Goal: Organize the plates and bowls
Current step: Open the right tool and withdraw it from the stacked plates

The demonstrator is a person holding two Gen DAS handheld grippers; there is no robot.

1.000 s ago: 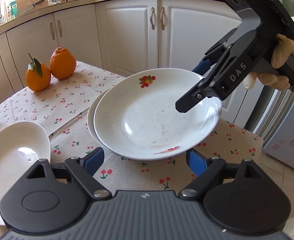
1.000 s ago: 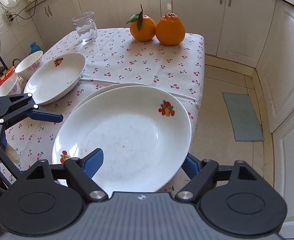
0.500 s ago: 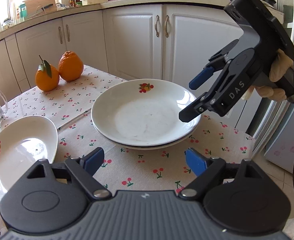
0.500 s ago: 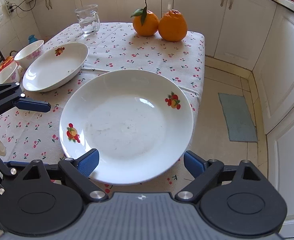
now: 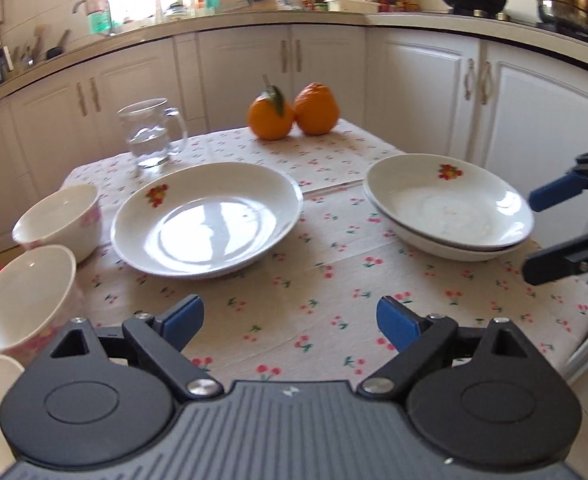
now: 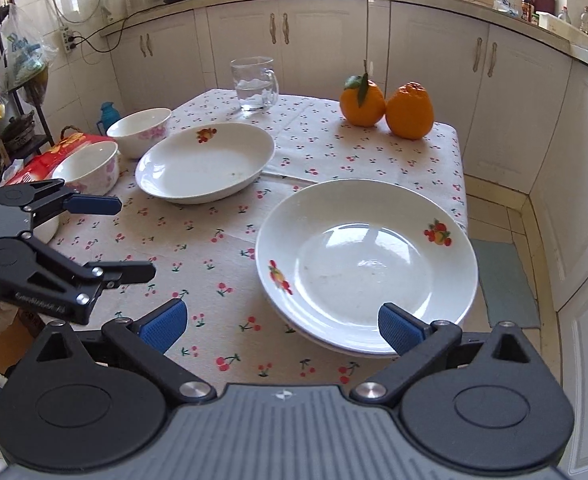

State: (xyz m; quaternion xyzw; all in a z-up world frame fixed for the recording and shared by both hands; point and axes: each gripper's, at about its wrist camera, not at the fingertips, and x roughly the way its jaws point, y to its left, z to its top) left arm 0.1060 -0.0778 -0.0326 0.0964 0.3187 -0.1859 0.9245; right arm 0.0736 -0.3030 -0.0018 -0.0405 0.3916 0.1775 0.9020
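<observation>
Glossy glazed plates (image 5: 209, 220) on a matt printed tablecloth (image 5: 326, 292).

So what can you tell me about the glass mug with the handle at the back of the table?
The glass mug is see-through with a curved handle on one side, and looks partly filled with water. It stands upright on the cherry-print tablecloth near the far edge, alone. Nothing touches it but the cloth. The single plate lies in front of it, and the two oranges sit off to one side along the same far edge.
</observation>
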